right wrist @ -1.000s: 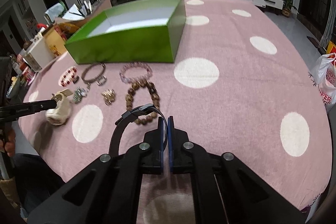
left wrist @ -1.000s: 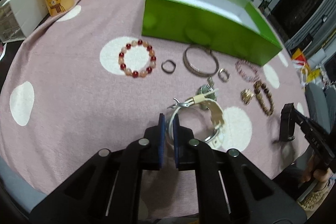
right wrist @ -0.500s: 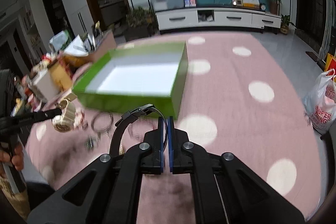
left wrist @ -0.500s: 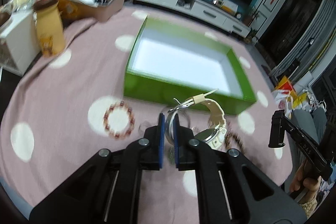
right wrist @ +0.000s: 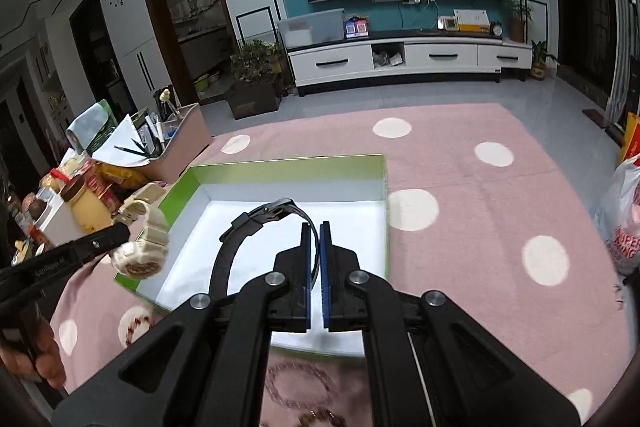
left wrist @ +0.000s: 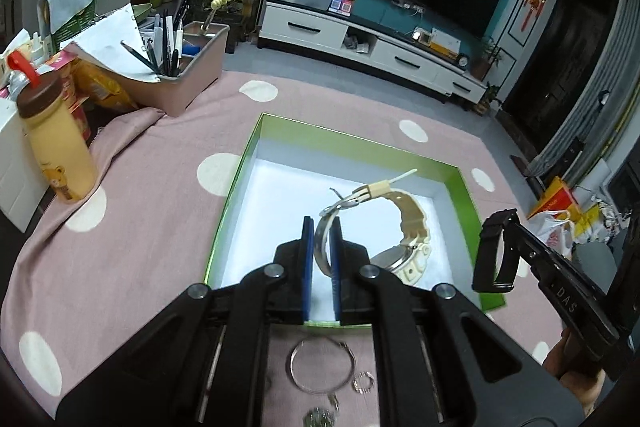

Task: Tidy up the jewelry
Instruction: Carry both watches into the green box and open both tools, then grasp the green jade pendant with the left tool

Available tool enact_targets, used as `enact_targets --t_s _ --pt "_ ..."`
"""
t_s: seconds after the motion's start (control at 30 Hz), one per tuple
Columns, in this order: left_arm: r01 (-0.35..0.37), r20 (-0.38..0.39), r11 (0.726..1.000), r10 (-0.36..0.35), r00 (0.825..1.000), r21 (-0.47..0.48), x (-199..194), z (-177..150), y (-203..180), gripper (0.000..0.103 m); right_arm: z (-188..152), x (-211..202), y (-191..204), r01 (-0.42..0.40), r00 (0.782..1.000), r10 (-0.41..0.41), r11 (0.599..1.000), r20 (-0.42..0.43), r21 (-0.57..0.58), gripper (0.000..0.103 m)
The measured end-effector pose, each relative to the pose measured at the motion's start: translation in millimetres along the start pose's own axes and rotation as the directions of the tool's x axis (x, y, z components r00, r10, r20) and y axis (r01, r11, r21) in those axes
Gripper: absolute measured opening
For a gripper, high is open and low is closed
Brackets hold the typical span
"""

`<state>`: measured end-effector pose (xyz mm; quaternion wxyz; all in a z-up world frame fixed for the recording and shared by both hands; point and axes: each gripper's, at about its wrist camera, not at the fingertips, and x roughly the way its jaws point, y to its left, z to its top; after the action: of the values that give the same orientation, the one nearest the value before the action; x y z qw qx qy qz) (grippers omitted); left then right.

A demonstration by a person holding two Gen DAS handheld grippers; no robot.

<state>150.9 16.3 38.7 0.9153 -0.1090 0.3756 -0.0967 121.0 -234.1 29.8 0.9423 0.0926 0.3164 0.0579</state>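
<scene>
My left gripper [left wrist: 320, 227] is shut on the strap of a cream watch [left wrist: 406, 223], which hangs in the air over the white inside of the open green box [left wrist: 246, 163]. My right gripper [right wrist: 315, 233] is shut on the strap of a black watch [right wrist: 246, 223], also above the box [right wrist: 280, 167]. In the right wrist view the cream watch [right wrist: 144, 247] hangs at the box's left edge. In the left wrist view the black watch [left wrist: 494, 255] sits over the box's right corner. A silver bangle [left wrist: 322, 367] and a small ring [left wrist: 363, 383] lie on the cloth below.
A pink cloth with white dots [right wrist: 480, 195] covers the table. A yellow bottle [left wrist: 56, 143] and a bin of pens [left wrist: 188, 79] stand at the far left. Beaded bracelets [right wrist: 298, 383] lie near the front edge. A plastic bag [right wrist: 624, 219] hangs off to the right.
Both grippers have risen off the cloth and moved forward, carrying the cream watch and the black watch from the jewelry row to above the green box.
</scene>
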Motion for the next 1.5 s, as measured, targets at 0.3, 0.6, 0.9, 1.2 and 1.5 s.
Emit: enact_targets --t_s 0.3,0.6,0.9,1.2,1.5 --pt "-0.063 -0.046 0.997 0.065 0.997 0.04 46.4 0.2 -13.8 0.008 1.0 40.5 11.4 0.033 0.999 -0.033 0.999 -0.028 0.005 0.003" --pt "-0.086 -0.061 0.995 0.089 0.994 0.048 56.9 -2.0 -17.8 0.02 -2.9 48.6 8.1 0.069 0.996 -0.068 0.997 -0.058 0.021 0.035" --pt "-0.078 0.012 0.996 0.078 0.997 0.036 19.8 6.0 -11.8 0.071 6.2 9.6 -15.4 0.026 1.0 -0.027 0.996 0.008 0.084 0.049" --pt "-0.109 0.063 0.994 0.108 0.992 0.011 -21.4 3.8 15.2 0.087 -8.8 -26.3 -38.8 0.036 0.999 -0.04 0.991 0.023 0.127 0.059" --pt "-0.15 0.059 0.988 0.151 0.987 -0.022 -48.8 -16.1 51.3 0.087 -28.6 -39.3 -41.3 0.066 0.998 -0.066 0.994 -0.006 0.09 0.059"
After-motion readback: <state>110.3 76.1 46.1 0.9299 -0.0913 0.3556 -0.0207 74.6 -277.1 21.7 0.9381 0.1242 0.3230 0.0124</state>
